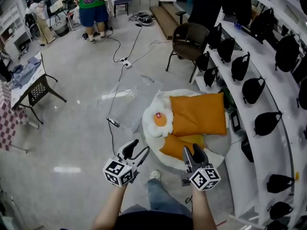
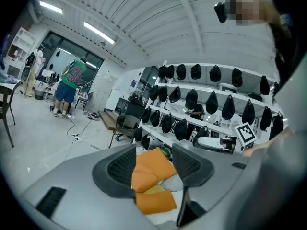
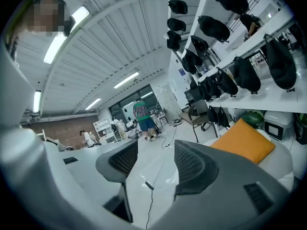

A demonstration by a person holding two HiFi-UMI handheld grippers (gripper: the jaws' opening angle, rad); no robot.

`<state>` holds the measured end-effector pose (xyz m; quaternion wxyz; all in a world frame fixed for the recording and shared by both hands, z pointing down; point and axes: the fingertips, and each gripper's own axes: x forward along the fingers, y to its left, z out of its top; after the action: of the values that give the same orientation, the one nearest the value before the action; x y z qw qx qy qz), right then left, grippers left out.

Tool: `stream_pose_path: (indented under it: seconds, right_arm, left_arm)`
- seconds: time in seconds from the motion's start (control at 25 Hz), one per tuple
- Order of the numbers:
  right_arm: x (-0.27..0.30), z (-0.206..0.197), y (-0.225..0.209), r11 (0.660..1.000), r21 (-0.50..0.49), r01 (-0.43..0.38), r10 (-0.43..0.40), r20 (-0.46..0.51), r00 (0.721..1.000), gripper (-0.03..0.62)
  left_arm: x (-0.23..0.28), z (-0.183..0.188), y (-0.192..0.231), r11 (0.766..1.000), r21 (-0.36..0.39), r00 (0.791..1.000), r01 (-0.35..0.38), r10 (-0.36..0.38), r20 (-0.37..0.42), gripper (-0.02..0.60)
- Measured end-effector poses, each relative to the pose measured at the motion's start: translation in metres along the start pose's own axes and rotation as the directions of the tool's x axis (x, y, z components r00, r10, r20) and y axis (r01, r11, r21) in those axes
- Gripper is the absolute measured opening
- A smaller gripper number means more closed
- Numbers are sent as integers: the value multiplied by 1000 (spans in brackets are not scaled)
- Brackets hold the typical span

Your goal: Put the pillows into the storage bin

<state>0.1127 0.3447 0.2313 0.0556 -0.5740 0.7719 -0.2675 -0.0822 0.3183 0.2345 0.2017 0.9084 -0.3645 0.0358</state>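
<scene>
both grippers are held low in front of the person, above a pale glossy floor (image 1: 72,128). the left gripper (image 1: 136,151) has its jaws spread wide, with nothing between the pads (its own view only shows orange fabric far beyond the gap). the right gripper (image 1: 193,152) is spread too and holds nothing; between its jaws its view shows only floor and a thin black cable (image 3: 149,190).

the pillows lie just ahead of the grippers, beside a white curved shelf unit hung with black bags (image 1: 268,143). a large orange rectangular fabric pillow (image 1: 199,113) lies flat on a white round cushion-like pad (image 1: 216,150). a white fried-egg-shaped pillow with an orange yolk (image 1: 158,121) touches the large pillow's left edge. a smaller orange pillow (image 1: 178,145) is tucked partly under both, nearest the right gripper.

further off stand a dark brown wicker chair (image 1: 191,40) and a person in a green shirt and blue shorts (image 1: 92,6).
</scene>
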Motion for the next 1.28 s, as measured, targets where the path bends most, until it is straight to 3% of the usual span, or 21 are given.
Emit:
stream_pose_path:
  seconds: [0.36,0.84,1.28]
  right_arm:
    - [85,31,-40,1000,8,-13,13,-42,999,219]
    - [107,48,-62,1000,24,10,-9,-33,999,220]
    - [121,49,-84,996,59,70,-69,-25,997,219]
  left_arm:
    - [74,23,52,999,-34,999,-38,37,-8,229]
    - [107,38,62,999,-22,999,-24,23,-30,229]
    - [132,30,78,1000,-9,996,-7,6,-93,235]
